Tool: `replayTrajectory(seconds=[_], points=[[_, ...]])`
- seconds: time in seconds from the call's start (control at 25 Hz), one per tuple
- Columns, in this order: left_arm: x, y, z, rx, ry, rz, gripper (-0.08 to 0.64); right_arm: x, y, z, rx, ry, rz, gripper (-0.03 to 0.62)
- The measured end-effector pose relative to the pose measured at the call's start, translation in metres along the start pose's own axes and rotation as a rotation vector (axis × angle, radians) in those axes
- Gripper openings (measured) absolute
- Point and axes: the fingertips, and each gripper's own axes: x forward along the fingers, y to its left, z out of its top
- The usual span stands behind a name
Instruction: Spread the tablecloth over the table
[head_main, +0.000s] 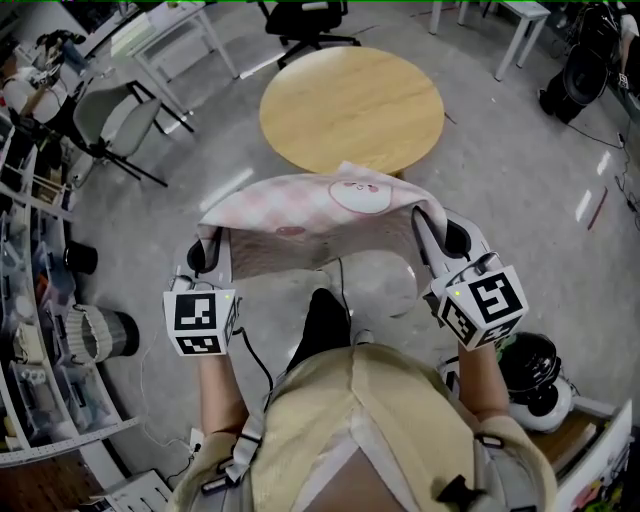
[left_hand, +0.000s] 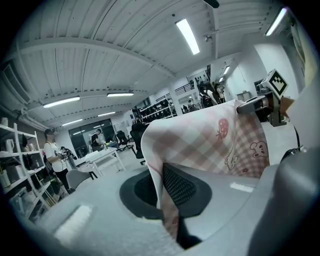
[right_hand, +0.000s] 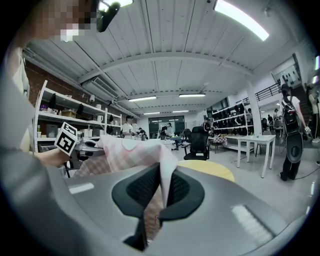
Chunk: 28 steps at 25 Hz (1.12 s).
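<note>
Past cream-clad shoulders (head_main: 372, 420): left gripper (head_main: 207, 252) clamped on one end of the pink-checked tablecloth (head_main: 318, 212), right gripper (head_main: 432, 228) on the other. Held stretched crosswise in mid-air; round wooden table (head_main: 352, 105) straight ahead, about equally near both.

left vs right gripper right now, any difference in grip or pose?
Left gripper pinches the tablecloth's left end; right gripper pinches its right end. Left gripper's cube faces the head view squarely; right gripper's cube is twisted. Shared: both have jaws shut on the tablecloth, not yet spread on the table.
</note>
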Motion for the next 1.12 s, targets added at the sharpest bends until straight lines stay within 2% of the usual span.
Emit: replayTrajectory(seconds=[0.2, 0.4, 0.56, 0.68, 0.84, 1.12], points=[[0.039, 0.006, 0.001, -0.003, -0.033, -0.039, 0.005, 0.017, -0.011, -0.003, -0.026, 0.008, -0.042, 0.009], [0.105, 0.043, 0.026, -0.024, -0.045, -0.096, 0.006, 0.073, -0.039, 0.029, -0.034, 0.044, -0.089, 0.009], [0.129, 0.044, 0.013, -0.029, -0.060, -0.129, 0.006, 0.085, -0.043, 0.017, -0.037, 0.039, -0.123, 0.009], [0.155, 0.061, 0.021, -0.029, -0.077, -0.151, 0.005, 0.108, -0.052, 0.027, -0.042, 0.038, -0.146, 0.009], [0.198, 0.087, 0.040, 0.007, -0.115, -0.202, 0.005, 0.146, -0.072, 0.046, -0.053, 0.039, -0.206, 0.009], [0.244, 0.099, 0.065, 0.105, -0.182, -0.322, 0.006, 0.177, -0.095, 0.061, -0.108, 0.045, -0.318, 0.009]])
